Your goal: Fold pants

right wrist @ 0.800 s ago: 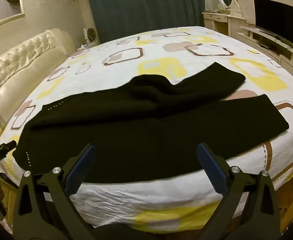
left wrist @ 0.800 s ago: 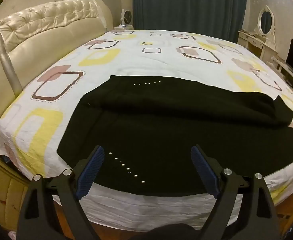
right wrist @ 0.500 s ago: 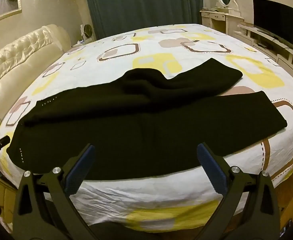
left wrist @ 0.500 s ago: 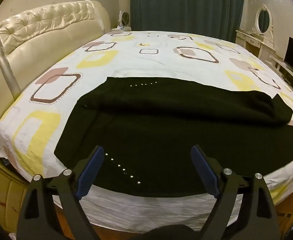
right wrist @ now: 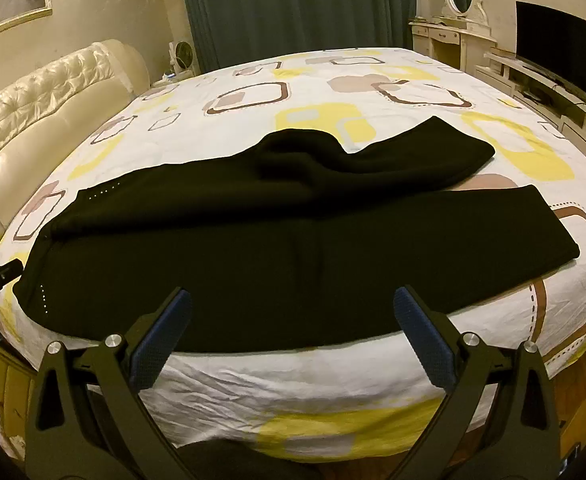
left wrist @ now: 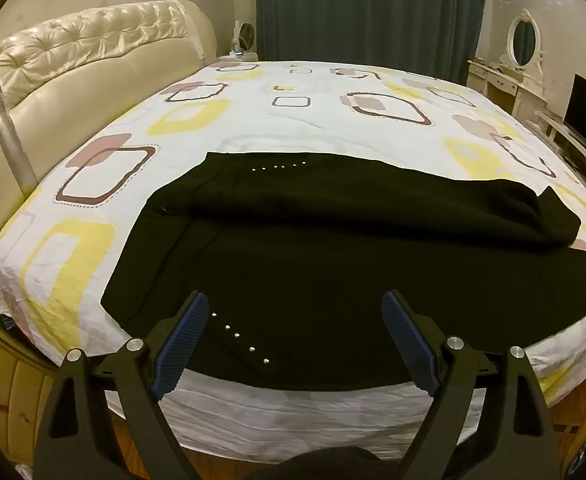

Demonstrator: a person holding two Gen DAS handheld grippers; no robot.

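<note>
Pants: we see the black pants (left wrist: 333, 272) spread across the lower half of both frames, waist at the left, legs running right, lying flat on the bed (left wrist: 293, 120).
Near edge: the pants' lower hem line lies just inside the bed's front edge; a strip of white sheet shows below it.
Far leg: one leg (right wrist: 373, 164) lies bunched over the other, its end at right centre of the right view.
Left gripper: our left gripper (left wrist: 295, 304) is wide open, nothing between its blue pads, above the waist's row of studs (left wrist: 237, 336).
Right gripper: our right gripper (right wrist: 293, 300) is wide open and empty, over the near leg.
Open room: bare sheet fills the upper half of the bed; headboard (left wrist: 73, 64) at upper left, dresser (right wrist: 449, 40) and TV (right wrist: 557, 48) at upper right.
</note>
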